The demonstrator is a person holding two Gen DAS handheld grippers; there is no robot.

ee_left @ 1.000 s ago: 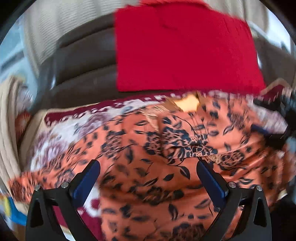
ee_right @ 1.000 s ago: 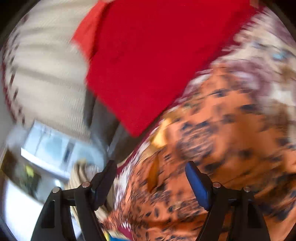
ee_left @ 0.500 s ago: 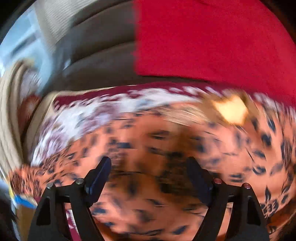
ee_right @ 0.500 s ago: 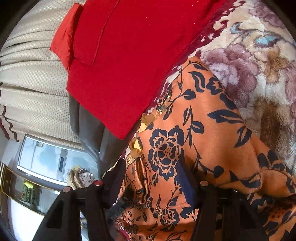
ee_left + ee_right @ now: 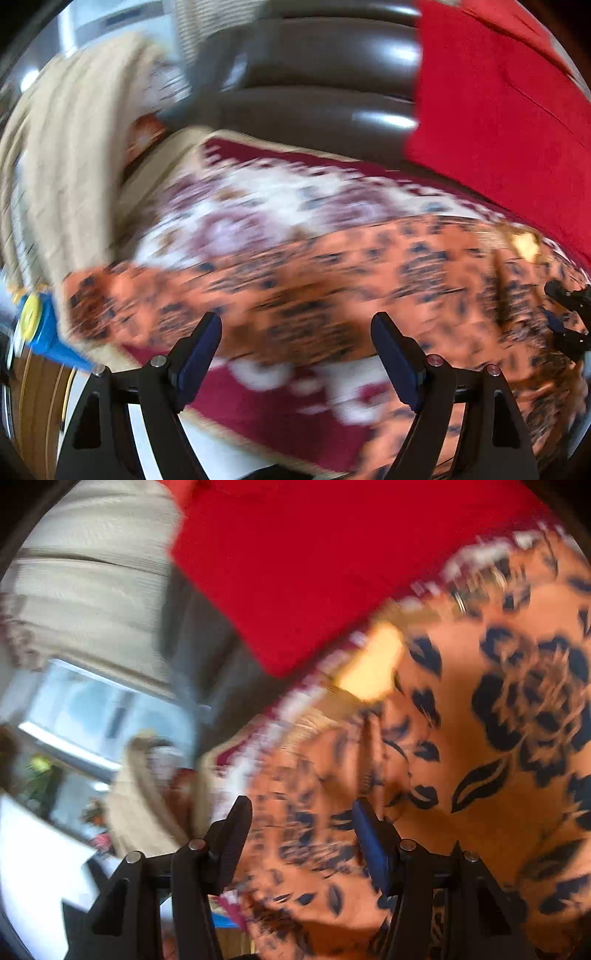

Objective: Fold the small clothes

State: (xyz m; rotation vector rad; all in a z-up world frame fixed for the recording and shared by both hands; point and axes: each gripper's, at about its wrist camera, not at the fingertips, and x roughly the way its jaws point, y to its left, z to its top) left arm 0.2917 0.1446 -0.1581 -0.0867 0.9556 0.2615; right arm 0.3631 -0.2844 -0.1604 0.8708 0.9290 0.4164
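The left gripper (image 5: 295, 354) hangs with its fingers spread wide and nothing between them, just above the near edge of the orange garment (image 5: 332, 280). The garment lies straight ahead of those fingers, its long axis running left to right across the view, so both tips face its broad side rather than an end. The right gripper (image 5: 301, 834) is also parted, and orange cloth (image 5: 480, 738) fills the gap behind its fingers; through the blur I cannot tell whether the pads touch it. In the left view the right gripper (image 5: 569, 317) shows at the garment's far right end, so each tool seems nearest its own end, which suits a two-handed lift or fold.

The garment rests on a floral blanket (image 5: 280, 206) with a maroon border. Beyond the garment, a red cloth (image 5: 498, 110) hangs over a dark sofa back (image 5: 314, 74). Left of the garment lies beige striped fabric (image 5: 66, 147); farther off, a window (image 5: 99, 709).
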